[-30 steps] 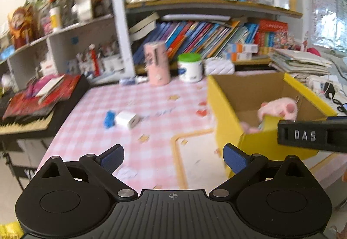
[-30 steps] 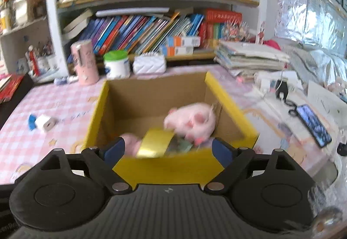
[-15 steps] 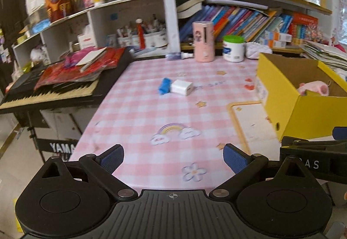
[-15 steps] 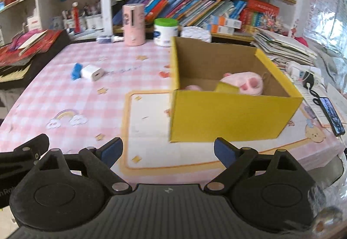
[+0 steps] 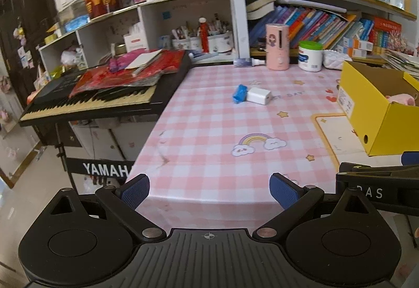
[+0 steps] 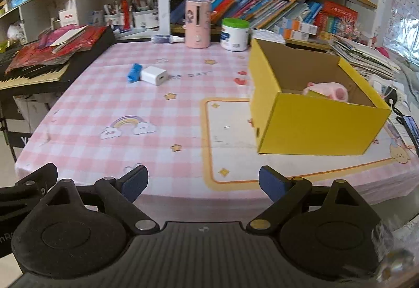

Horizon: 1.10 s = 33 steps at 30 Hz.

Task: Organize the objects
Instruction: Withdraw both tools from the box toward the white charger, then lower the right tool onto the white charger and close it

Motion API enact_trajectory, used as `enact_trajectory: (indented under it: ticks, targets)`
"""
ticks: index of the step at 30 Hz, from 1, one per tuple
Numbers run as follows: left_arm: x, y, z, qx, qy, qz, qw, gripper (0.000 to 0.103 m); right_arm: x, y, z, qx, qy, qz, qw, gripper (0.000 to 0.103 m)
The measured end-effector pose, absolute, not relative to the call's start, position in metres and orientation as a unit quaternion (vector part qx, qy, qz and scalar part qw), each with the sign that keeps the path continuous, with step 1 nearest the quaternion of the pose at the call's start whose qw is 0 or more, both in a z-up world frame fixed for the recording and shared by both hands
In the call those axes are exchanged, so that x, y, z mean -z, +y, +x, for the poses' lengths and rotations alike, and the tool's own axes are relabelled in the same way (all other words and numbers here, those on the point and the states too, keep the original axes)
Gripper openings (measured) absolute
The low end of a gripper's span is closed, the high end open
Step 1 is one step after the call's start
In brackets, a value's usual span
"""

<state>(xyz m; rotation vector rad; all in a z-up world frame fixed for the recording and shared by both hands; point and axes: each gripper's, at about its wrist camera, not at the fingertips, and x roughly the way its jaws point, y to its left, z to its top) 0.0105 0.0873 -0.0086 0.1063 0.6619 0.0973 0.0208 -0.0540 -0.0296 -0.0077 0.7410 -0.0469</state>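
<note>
A yellow cardboard box (image 6: 319,123) stands open on the right of the pink checked table (image 6: 162,136); a pink plush toy (image 6: 327,90) lies inside it. The box also shows in the left wrist view (image 5: 374,115). A white charger block (image 6: 154,75) and a small blue object (image 6: 134,73) lie side by side at mid-table, and show in the left wrist view as the charger (image 5: 258,95) and the blue object (image 5: 240,94). My left gripper (image 5: 209,187) and right gripper (image 6: 203,180) are both open and empty, held off the table's near edge.
A pink cylinder (image 6: 197,23), a green-lidded white jar (image 6: 235,34) and a small bottle (image 6: 167,39) stand at the table's back. A Yamaha keyboard (image 5: 89,102) piled with red papers stands to the left. Bookshelves rise behind; paper stacks and a phone (image 6: 412,128) lie at the right.
Both grippers have pulled back from over the yellow box to beyond the table's near edge. The yellow item seen at the box a second ago is no longer visible.
</note>
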Motion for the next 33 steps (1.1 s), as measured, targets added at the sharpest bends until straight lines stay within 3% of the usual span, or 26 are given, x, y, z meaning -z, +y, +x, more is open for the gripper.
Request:
enact_trajectory:
  ticks: [15, 33]
  targets:
    - [0.017, 0.096, 0.038, -0.066, 0.336, 0.044, 0.938, 0.1, 0.035, -0.04, 0.046, 0.001, 0.37, -0.012, 0.929, 0.092]
    - [0.029, 0.073, 0.151, -0.074, 0.363, 0.034, 0.928, 0.1, 0.046, -0.066, 0.174, -0.019, 0.397, -0.009, 0.918, 0.092]
